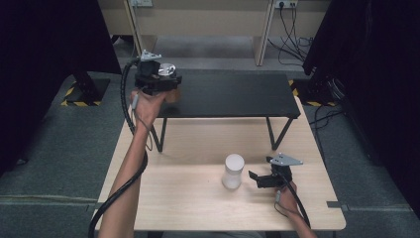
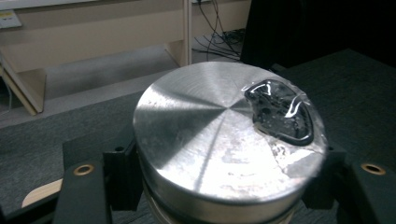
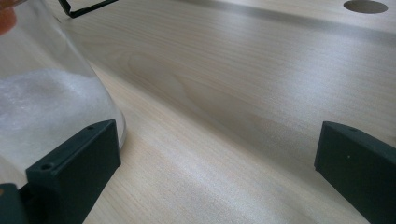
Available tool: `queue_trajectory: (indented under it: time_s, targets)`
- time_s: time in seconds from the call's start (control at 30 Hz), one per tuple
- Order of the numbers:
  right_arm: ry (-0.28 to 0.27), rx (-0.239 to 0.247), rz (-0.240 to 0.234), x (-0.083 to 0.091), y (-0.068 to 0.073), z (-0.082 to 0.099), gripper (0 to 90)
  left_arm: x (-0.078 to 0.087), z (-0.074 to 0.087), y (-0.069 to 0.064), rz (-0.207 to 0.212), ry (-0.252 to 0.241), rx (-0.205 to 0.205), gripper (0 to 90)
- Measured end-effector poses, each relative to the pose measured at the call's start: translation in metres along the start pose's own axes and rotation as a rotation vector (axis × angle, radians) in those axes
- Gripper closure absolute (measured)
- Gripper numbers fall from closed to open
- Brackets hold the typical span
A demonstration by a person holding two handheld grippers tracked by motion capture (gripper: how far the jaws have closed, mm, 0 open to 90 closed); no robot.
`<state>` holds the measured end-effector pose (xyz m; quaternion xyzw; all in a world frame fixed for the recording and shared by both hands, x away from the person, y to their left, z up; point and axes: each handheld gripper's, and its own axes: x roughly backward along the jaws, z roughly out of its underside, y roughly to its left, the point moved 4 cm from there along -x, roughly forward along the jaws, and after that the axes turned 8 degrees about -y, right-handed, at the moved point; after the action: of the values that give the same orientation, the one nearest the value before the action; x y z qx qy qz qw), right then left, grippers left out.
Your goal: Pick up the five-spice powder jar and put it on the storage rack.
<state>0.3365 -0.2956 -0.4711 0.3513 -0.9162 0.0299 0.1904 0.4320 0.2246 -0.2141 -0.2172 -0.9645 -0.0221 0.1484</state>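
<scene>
A round shiny metal lid (image 2: 224,140) with a dark dent near its edge was held over the black shelf. A clear jar (image 1: 233,171) holding white powder stood upright on the wooden table.

no readable text, labels, brands or numbers anywhere. yellow-black hazard striping on the floor (image 1: 79,102) at far left and far right carries no words. a small plate on the back wall (image 1: 142,3) is too blurred to read.
</scene>
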Motion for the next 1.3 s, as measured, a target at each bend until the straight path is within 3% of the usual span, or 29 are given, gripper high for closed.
queue_trajectory:
  time_s: [0.23, 0.47, 1.3]
  targets:
    - [0.0, 0.001, -0.002, 0.0, 0.0, 0.0, 0.4, -0.002, 0.0, 0.001, -0.038, 0.02, 0.0, 30.9]
    - [-0.001, 0.005, -0.002, 0.0, 0.0, 0.0, 0.4, -0.007, 0.007, 0.006, -0.053, 0.031, 0.026, 30.9]
    - [0.0, 0.007, -0.003, 0.0, 0.0, 0.0, 0.4, -0.013, 0.021, 0.009, -0.063, 0.018, 0.048, 30.9]
